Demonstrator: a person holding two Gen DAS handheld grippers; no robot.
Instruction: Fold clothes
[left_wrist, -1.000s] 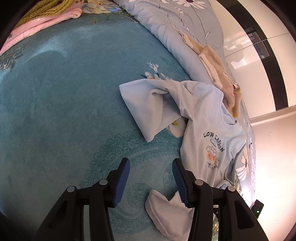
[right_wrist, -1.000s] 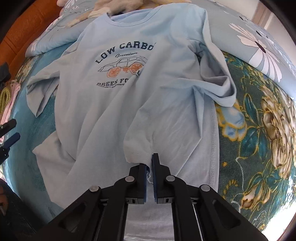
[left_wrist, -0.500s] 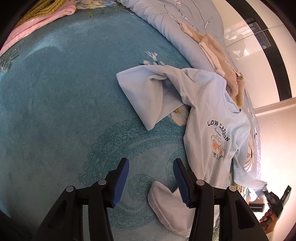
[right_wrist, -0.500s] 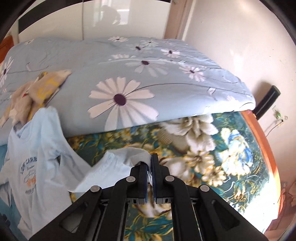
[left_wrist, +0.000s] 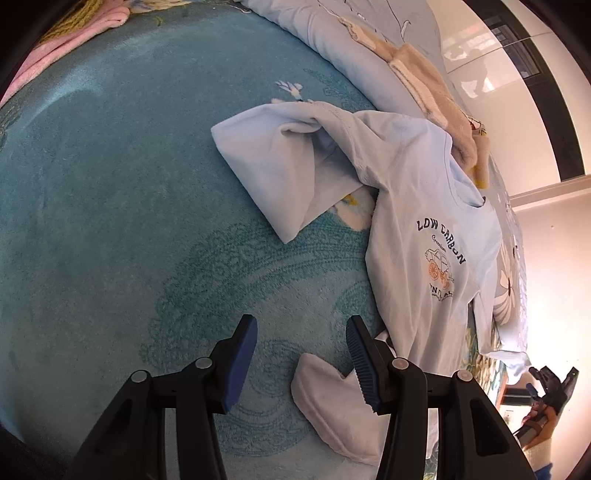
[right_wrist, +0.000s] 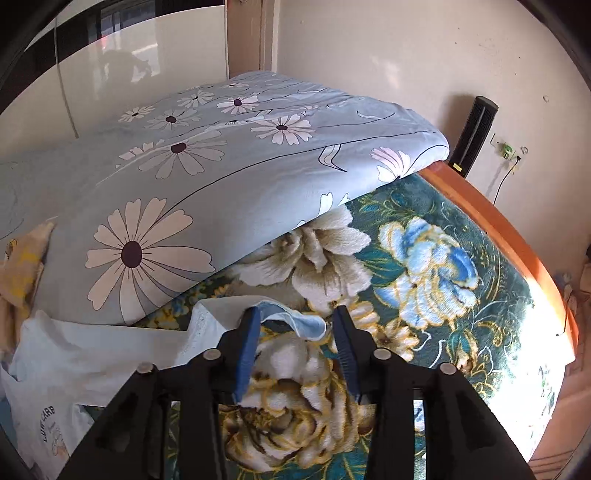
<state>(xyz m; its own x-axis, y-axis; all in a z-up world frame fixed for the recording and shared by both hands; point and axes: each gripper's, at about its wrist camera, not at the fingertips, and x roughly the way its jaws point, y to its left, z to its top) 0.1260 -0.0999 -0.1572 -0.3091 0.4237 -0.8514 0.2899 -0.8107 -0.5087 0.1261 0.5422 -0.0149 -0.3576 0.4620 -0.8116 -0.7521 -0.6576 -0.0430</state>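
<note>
the left gripper (left_wrist: 301, 338) is held with its jaws spread wide and nothing between them, above the teal plush blanket (left_wrist: 110, 221). the light blue t-shirt (left_wrist: 413, 206), printed "low carbon", is laid out on the blanket to the right of the gripper, with one sleeve (left_wrist: 280, 177) bunched and folded outward. a corner of the shirt hem (left_wrist: 332, 398) is seen just beside the right finger. the right gripper (right_wrist: 295, 334) is also held wide, with a light blue edge of the t-shirt (right_wrist: 295, 319) lying loose between the fingers on the floral blanket (right_wrist: 424, 273). a daisy-print quilt (right_wrist: 207, 173) is folded along the far side of the bed. a beige garment (left_wrist: 424, 81) is lying against the shirt collar.
</note>
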